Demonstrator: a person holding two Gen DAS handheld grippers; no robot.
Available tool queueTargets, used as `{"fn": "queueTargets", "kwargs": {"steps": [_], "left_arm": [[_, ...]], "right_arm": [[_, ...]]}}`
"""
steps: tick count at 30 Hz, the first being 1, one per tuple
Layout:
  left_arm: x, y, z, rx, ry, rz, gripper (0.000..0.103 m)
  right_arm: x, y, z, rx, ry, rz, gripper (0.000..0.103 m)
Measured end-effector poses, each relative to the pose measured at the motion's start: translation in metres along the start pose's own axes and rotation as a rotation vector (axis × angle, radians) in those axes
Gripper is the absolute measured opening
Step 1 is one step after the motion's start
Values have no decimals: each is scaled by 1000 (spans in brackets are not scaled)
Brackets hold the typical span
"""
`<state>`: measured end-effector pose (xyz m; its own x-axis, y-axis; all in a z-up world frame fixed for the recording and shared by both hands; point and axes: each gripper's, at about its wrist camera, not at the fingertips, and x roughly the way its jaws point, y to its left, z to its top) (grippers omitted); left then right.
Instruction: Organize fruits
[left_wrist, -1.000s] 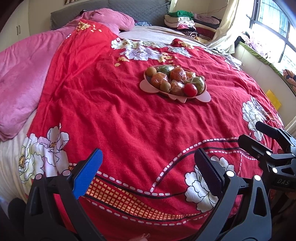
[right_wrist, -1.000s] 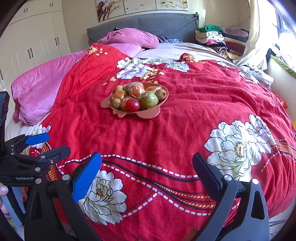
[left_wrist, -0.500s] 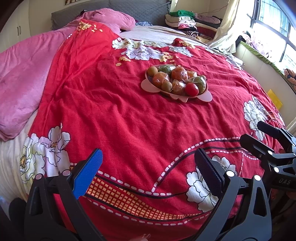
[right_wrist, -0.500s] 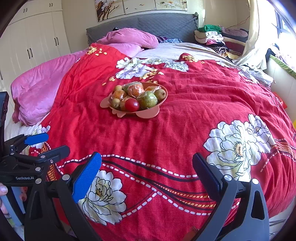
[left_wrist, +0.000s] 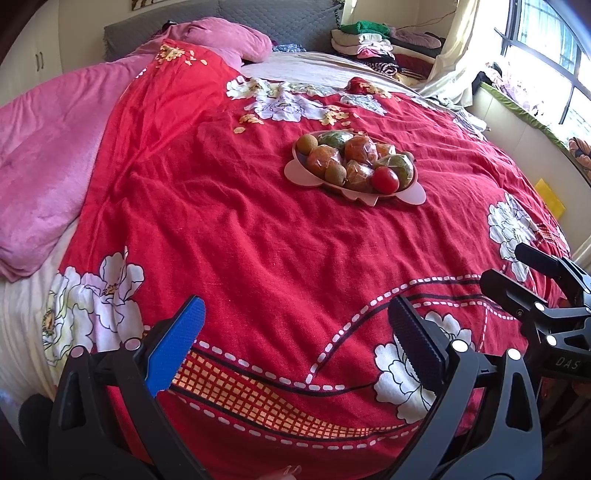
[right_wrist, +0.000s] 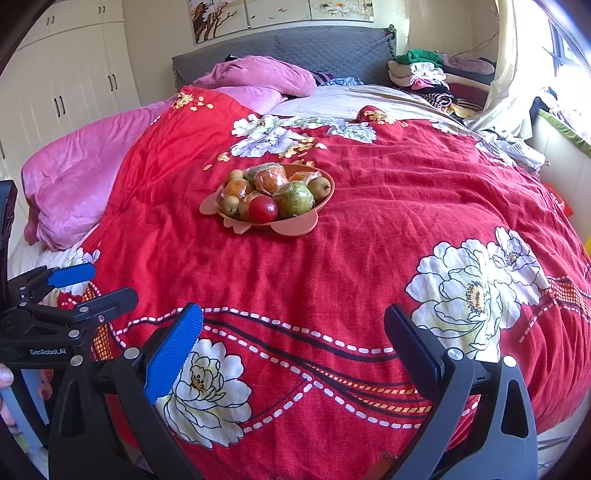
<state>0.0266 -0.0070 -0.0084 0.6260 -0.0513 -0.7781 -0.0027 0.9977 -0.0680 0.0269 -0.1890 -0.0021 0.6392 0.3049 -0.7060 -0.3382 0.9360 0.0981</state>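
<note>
Left wrist view: left tongs (left_wrist: 295, 343) spread wide, empty, over the near edge of a bed with a red flowered cover (left_wrist: 258, 240); right tongs (left_wrist: 532, 273) visible at right edge. Right wrist view: right tongs (right_wrist: 291, 343) likewise spread wide, empty. Pink tray (right_wrist: 295, 227) at mid-bed, well apart from both tongs, heaped with fruits (right_wrist: 271, 188), several in clear wrap, one red tomato (right_wrist: 263, 209) at front.

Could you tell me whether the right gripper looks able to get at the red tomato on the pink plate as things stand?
Probably yes. The right gripper has its jaws open and empty, and only bare red bedspread lies between it and the red tomato, which sits exposed at the near edge of the pink plate.
</note>
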Motion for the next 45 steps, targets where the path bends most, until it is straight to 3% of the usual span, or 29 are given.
{"fn": "queueTargets", "kwargs": {"steps": [38,41,45], "left_arm": [[-1,0,1,14,15,20,93],[-3,3,4,-8,6,-20,93],[-11,3,7,-37,-68,-96,93]], "right_arm": [[-1,-5,-2,2,2,-10,98],[0,-6,-2,3,3,-12,98],[3,-10,-3,10,4,-34,98]]}}
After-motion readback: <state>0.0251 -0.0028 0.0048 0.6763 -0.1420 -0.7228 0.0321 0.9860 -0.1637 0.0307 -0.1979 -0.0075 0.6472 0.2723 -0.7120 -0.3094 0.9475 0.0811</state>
